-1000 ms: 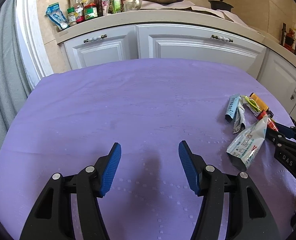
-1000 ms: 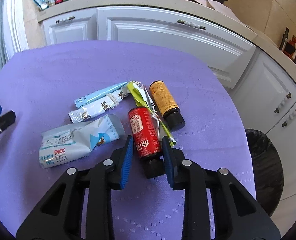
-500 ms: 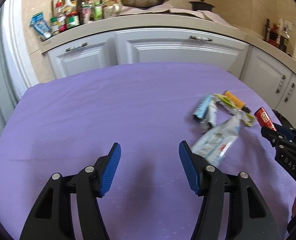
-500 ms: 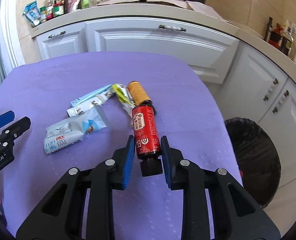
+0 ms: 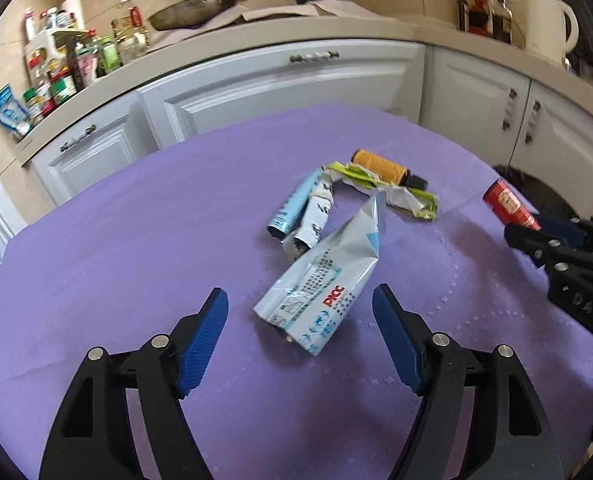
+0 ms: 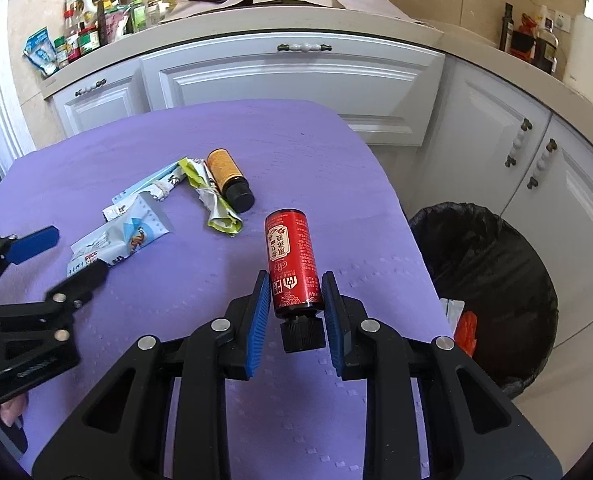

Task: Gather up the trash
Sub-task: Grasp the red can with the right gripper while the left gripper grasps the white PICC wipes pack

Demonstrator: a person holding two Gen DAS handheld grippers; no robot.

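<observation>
**Red bottle clamped in right gripper, left gripper over white pouch**

Left wrist view: left gripper (image 5: 300, 312) hung over the purple tablecloth (image 5: 116, 240), jaws wide apart and just been opening further, pads not pressing anything. The white PICC pouch (image 5: 320, 284) lay flat on the cloth, its near end between the two fingertips, untouched. Beyond it a small pile: blue tube wrapper (image 5: 292, 204), white crumpled wrapper (image 5: 316, 220), green-yellow wrapper (image 5: 392, 196), and an orange-label bottle (image 5: 384, 168) on its side. At the right edge the right gripper (image 5: 536, 236) carried the red bottle (image 5: 510, 208). White cabinets (image 5: 296, 84) behind, jars and bottles on the counter.

Right wrist view: right gripper (image 6: 296, 304) was clamped on the red bottle (image 6: 292, 256), blue pads pressing both sides low on the body, black cap toward the camera. The bottle was off the cloth, over the table's right side. A black-lined trash bin (image 6: 496, 272) stood on the floor just beside the table, some trash inside. Left gripper (image 6: 52, 260) was at the left, straddling the pouch (image 6: 112, 244). Remaining wrappers and the orange-label bottle (image 6: 226, 176) lay mid-table.
</observation>
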